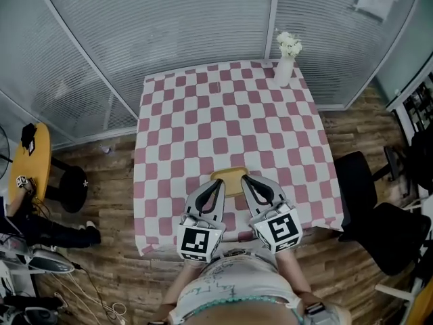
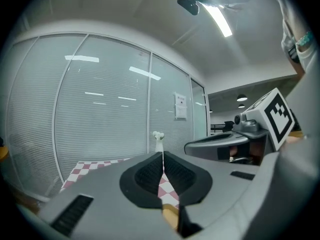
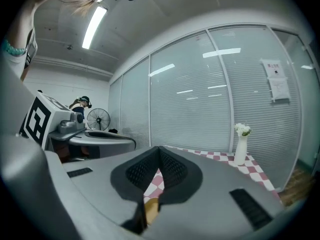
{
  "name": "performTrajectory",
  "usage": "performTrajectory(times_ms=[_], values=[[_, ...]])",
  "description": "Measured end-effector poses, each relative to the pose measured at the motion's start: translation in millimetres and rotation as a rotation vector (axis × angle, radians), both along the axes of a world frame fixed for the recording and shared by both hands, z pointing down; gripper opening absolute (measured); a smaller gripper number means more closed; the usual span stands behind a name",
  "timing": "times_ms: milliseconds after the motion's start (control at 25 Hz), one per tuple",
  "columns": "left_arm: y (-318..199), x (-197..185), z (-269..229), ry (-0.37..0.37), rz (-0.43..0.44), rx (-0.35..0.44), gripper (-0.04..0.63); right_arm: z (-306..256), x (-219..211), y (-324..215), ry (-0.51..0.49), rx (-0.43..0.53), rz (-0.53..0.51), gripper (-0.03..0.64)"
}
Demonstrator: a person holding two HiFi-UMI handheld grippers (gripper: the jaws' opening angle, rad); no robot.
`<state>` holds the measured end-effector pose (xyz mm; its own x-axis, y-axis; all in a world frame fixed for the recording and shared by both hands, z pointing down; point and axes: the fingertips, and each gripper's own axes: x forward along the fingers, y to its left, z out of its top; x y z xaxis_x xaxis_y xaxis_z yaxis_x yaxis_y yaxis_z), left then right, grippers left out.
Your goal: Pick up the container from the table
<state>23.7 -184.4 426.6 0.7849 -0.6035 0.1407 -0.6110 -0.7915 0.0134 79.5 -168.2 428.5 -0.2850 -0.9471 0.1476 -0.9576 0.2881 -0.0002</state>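
Note:
A shallow tan container point(image 1: 231, 179) lies on the pink-and-white checked table point(image 1: 223, 120), close to its near edge. My left gripper point(image 1: 219, 183) is at the container's left side and my right gripper point(image 1: 246, 178) at its right side, both over its near part. Each is shut, tips together, with nothing between them. In the left gripper view the shut left gripper point(image 2: 162, 155) shows a tan sliver of the container point(image 2: 170, 217) below its pads. The right gripper point(image 3: 159, 149) likewise shows the container point(image 3: 150, 209) underneath. Most of the container is hidden by the grippers.
A white vase with white flowers point(image 1: 286, 61) stands at the table's far right corner, also seen as the vase point(image 2: 158, 141) and the vase point(image 3: 241, 145). Black chairs point(image 1: 369, 195) stand right of the table. A yellow round table point(image 1: 30, 158) and a stool point(image 1: 72, 185) stand left.

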Motion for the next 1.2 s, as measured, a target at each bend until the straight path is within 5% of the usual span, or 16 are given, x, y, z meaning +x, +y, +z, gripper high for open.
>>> performTrajectory(times_ms=[480,1200], values=[[-11.8,-13.5,7.1,0.023,0.077,-0.034,0.017,2.1,-20.3,-12.1,0.022,-0.009,0.052,-0.006],[-14.8,-9.8,6.9,0.039,0.074,-0.039,0.017,3.7,-21.1,-24.6,0.043,0.006,0.015,-0.006]])
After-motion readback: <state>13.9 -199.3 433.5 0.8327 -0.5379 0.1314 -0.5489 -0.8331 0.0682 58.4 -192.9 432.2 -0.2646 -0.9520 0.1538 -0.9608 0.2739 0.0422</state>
